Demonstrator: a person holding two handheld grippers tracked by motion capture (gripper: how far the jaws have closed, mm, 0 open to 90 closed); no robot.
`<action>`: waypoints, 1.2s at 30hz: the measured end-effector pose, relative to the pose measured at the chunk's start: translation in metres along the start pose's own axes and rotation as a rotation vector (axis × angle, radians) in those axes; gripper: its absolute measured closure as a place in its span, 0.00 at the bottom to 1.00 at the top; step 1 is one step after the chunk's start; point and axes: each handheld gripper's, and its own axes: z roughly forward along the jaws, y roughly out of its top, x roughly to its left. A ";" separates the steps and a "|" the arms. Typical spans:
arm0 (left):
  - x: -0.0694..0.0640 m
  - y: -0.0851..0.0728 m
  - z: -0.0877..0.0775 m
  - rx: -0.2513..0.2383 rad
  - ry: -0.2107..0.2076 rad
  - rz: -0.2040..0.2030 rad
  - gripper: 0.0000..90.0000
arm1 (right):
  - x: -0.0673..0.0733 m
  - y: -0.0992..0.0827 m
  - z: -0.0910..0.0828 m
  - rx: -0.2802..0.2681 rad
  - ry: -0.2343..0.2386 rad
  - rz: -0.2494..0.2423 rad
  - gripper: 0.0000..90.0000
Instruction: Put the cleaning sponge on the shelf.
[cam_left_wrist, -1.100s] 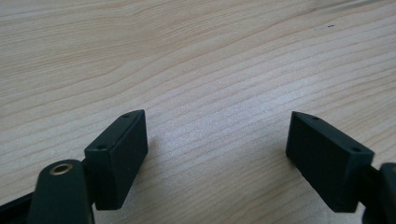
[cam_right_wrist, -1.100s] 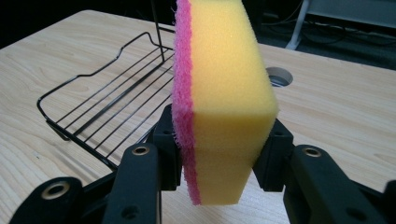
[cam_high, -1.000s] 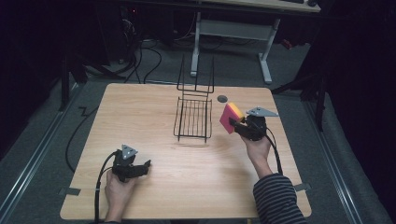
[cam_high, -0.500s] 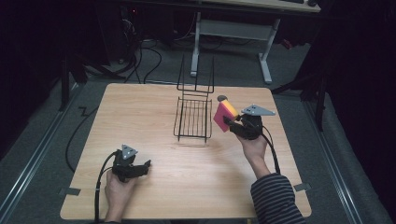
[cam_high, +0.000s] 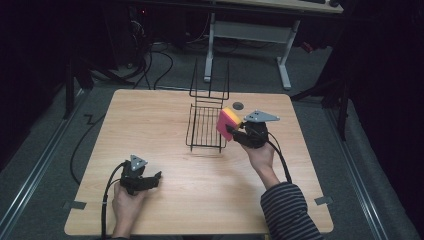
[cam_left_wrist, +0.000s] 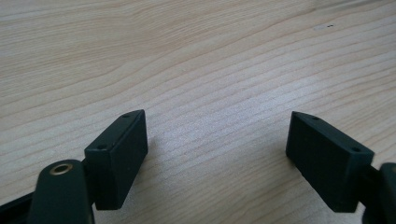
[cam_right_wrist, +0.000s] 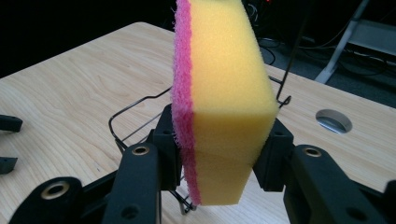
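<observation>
A yellow sponge with a pink scouring side (cam_high: 226, 123) (cam_right_wrist: 224, 98) stands on edge between the jaws of my right gripper (cam_high: 231, 131) (cam_right_wrist: 219, 149), which is shut on it. It hangs in the air at the right rim of a black wire basket (cam_high: 205, 127) (cam_right_wrist: 140, 112) in the middle of the table. Near the front left of the table my left gripper (cam_high: 150, 180) (cam_left_wrist: 217, 149) rests low over the bare wood, its jaws open and nothing between them.
The basket has a tall wire back that rises at its far end. A round cable hole (cam_high: 238, 105) (cam_right_wrist: 333, 120) lies in the wooden tabletop (cam_high: 150, 130) behind the right gripper. Dark floor, cables and a desk frame (cam_high: 250, 35) lie beyond the far edge.
My right gripper has carried the sponge to the left and a little up, from beside the basket to its right rim. The left gripper has stayed put.
</observation>
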 end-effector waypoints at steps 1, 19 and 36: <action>0.000 0.000 0.000 0.001 0.000 0.002 0.24 | 0.000 0.000 0.000 0.000 0.000 0.000 0.67; 0.000 0.000 0.000 0.000 -0.001 0.001 0.24 | 0.016 0.003 0.045 0.061 0.034 -0.007 0.67; 0.000 0.000 0.000 0.001 -0.001 0.001 0.24 | 0.021 0.000 0.069 0.101 0.040 -0.003 0.67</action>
